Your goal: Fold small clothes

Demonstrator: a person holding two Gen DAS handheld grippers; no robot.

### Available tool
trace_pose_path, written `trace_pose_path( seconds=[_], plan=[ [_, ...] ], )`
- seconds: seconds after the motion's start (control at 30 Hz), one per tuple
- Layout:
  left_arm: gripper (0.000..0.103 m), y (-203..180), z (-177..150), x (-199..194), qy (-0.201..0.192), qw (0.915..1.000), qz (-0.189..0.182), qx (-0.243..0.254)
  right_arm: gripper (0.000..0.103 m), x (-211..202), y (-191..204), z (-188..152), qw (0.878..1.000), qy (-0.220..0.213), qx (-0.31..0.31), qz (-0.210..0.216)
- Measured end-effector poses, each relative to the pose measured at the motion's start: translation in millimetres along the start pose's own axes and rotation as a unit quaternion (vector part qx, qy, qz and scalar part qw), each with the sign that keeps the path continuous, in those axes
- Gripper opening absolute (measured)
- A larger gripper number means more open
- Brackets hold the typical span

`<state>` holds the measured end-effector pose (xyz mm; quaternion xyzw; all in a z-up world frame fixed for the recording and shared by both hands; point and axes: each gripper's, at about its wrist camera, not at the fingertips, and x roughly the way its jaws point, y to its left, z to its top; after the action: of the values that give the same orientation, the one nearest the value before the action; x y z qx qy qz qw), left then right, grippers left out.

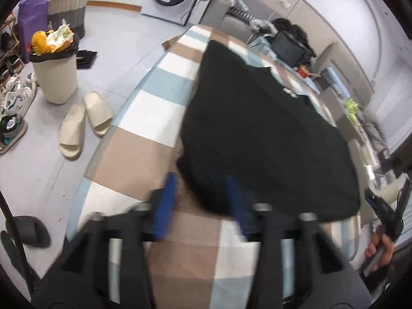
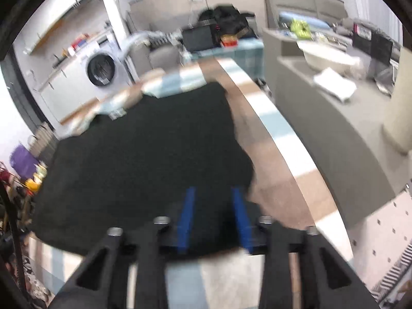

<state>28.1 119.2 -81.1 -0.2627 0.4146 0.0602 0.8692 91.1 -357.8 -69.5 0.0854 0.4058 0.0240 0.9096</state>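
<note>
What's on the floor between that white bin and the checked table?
A pair of cream slippers lies on the floor between the bin and the checked table. Only the left wrist view shows this.

Lighting: even, bright indoor light; shadows soft. Blur: motion smear across both views, heaviest on the left tongs (image 1: 200, 200) and right tongs (image 2: 213, 216). Distortion: strong fisheye bending, dark vignette at corners.
</note>
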Motion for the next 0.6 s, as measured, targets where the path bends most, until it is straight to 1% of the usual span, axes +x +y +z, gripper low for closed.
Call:
trace_pose_path(
  seconds=[0.03, 0.07, 0.13, 0.17, 0.27, 0.3, 0.33, 0.37, 0.4, 0.43, 0.47, 0.53, 0.6],
  plan=[
    [0.068, -3, -4, -3, -0.008, 1.0000, -0.004, 0.001, 0.049, -3, 4, 2, 1.000, -0.009, -0.001, 0.007],
    [0.071, -4, -6, -4, -0.011, 0.9999, -0.011, 0.000, 0.049, -4, 7, 6, 1.000, -0.012, -0.004, 0.010],
    [0.071, -8, -10, 0, -0.011, 0.9997, -0.020, -0.006, 0.049, -1, 17, 11, 1.000, -0.013, -0.015, 0.019],
    [0.071, -10, -11, 4, -0.011, 0.9998, -0.017, -0.007, 0.049, 1, 22, 11, 0.999, -0.012, -0.020, 0.024],
    [0.071, -22, -10, 23, -0.008, 1.0000, 0.000, -0.005, 0.050, 11, 36, 11, 0.999, 0.002, -0.028, 0.042],
    [0.071, -27, -9, 28, -0.010, 0.9999, 0.006, -0.001, 0.050, 15, 42, 11, 0.998, 0.006, -0.032, 0.048],
    [0.071, -35, -6, 34, -0.021, 0.9995, 0.021, 0.009, 0.050, 17, 46, 10, 0.998, 0.009, -0.036, 0.053],
    [0.070, -40, -4, 39, -0.019, 0.9994, 0.025, 0.012, 0.050, 20, 50, 9, 0.997, 0.012, -0.040, 0.058],
    [0.067, -46, -2, 44, -0.024, 0.9991, 0.032, 0.011, 0.050, 22, 56, 8, 0.997, 0.015, -0.046, 0.063],
    [0.048, -51, 2, 50, -0.026, 0.9990, 0.035, 0.010, 0.050, 24, 61, 6, 0.996, 0.017, -0.050, 0.065],
    [0.034, -56, 4, 55, -0.020, 0.9992, 0.034, 0.012, 0.050, 26, 67, 4, 0.996, 0.021, -0.058, 0.069],
    [0.021, -62, 11, 60, -0.028, 0.9992, 0.027, 0.007, 0.050, 31, 72, 3, 0.995, 0.025, -0.067, 0.071],
    [0.019, -64, 16, 56, -0.043, 0.9987, 0.025, 0.005, 0.050, 34, 76, 1, 0.994, 0.031, -0.072, 0.073]
  ],
)
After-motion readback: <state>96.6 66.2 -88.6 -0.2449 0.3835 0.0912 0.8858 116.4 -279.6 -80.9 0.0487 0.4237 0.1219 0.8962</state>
